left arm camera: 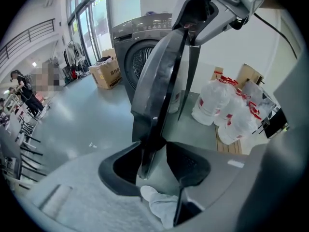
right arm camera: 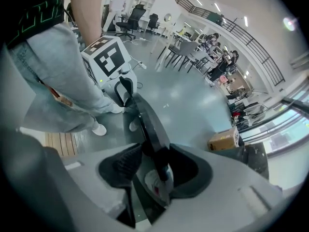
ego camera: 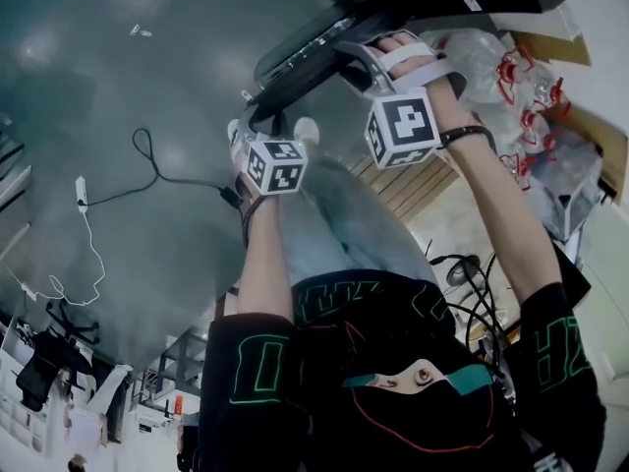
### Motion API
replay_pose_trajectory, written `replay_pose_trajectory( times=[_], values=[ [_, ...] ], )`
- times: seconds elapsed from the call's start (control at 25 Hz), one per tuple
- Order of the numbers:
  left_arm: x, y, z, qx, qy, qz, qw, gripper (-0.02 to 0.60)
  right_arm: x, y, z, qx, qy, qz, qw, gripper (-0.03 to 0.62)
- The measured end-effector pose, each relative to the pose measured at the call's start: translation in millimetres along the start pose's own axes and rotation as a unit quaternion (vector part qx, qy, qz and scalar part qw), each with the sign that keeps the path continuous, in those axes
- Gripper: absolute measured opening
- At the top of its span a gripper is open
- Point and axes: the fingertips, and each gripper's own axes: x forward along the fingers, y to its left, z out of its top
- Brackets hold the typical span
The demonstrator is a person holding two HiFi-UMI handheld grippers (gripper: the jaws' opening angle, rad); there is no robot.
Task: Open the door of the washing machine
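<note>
Both tongs sit astride the thin rim of the dark, glossy round door (left arm camera: 159, 81), which stands swung well out from the grey front-loading washing machine (left arm camera: 140, 42). The left gripper (left arm camera: 157, 161) and right gripper (right arm camera: 154, 166) each hold their jaws wide, with a gap showing between pad and rim, so neither pinches it. White plastic bags (left arm camera: 224, 108) with red ties lie just right of the machine, and a brown cardboard box (left arm camera: 108, 74) sits just left.

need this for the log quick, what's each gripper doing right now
Left gripper: tongs open, washer door edge between them, not clamped.
Right gripper: tongs open, same door edge between them, not clamped.
</note>
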Motion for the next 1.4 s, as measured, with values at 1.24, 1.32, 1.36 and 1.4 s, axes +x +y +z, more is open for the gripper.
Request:
replay_pose_trajectory(
  times=[1.24, 1.32, 1.36, 1.4],
  values=[
    [-210, 77, 231, -0.045, -0.256, 0.045, 0.9645, 0.015, -124, -111, 19, 0.52, -0.162, -0.137, 0.827, 0.013],
    [-229, 86, 259, -0.046, -0.285, 0.048, 0.9562, 0.011, -146, -132, 7, 0.561, -0.181, -0.177, 0.788, 0.004],
    [-238, 89, 273, -0.052, -0.299, 0.047, 0.9516, 0.011, -158, -140, 1, 0.576, -0.188, -0.195, 0.771, 0.003],
    [-247, 90, 286, -0.06, -0.315, 0.044, 0.9462, 0.011, -171, -147, -4, 0.589, -0.193, -0.211, 0.756, 0.003]
  ],
)
